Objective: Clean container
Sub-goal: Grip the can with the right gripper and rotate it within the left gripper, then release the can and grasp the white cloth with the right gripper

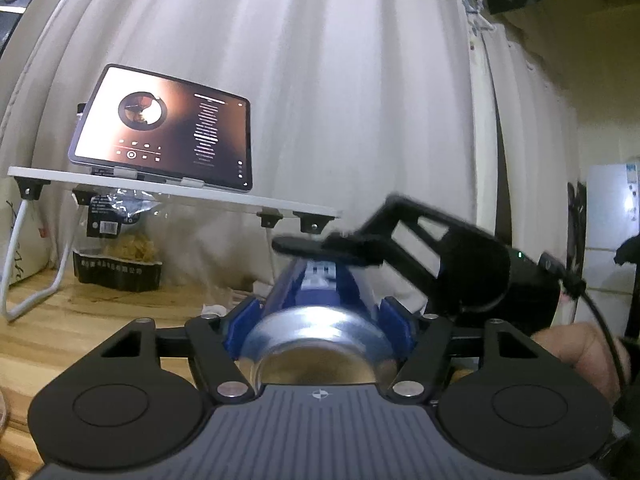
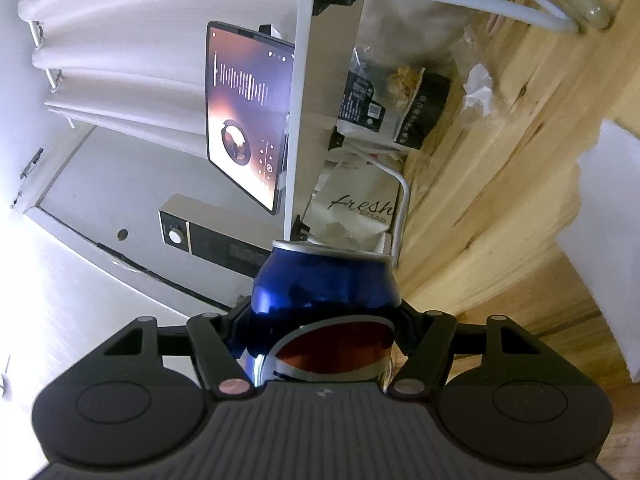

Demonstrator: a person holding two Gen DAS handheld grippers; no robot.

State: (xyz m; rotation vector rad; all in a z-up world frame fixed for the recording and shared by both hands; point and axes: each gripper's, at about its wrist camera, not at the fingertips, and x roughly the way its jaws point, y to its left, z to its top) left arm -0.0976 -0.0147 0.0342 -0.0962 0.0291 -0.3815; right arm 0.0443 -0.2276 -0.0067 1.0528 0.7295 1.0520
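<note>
We see both tools clamped on 1 blue can (image 1: 320,320): left tool (image 1: 320,316), right tool (image 2: 324,320) at 3 o'clock; opposing pulls may dent or drop it.

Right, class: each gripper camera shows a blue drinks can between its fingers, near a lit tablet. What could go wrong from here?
1. The blue aluminium can lies level in the left gripper; any leftover drink might spill onto the wooden tabletop, close to the lit tablet.
2. The can's smooth round wall could slip or dent under the right gripper.
</note>
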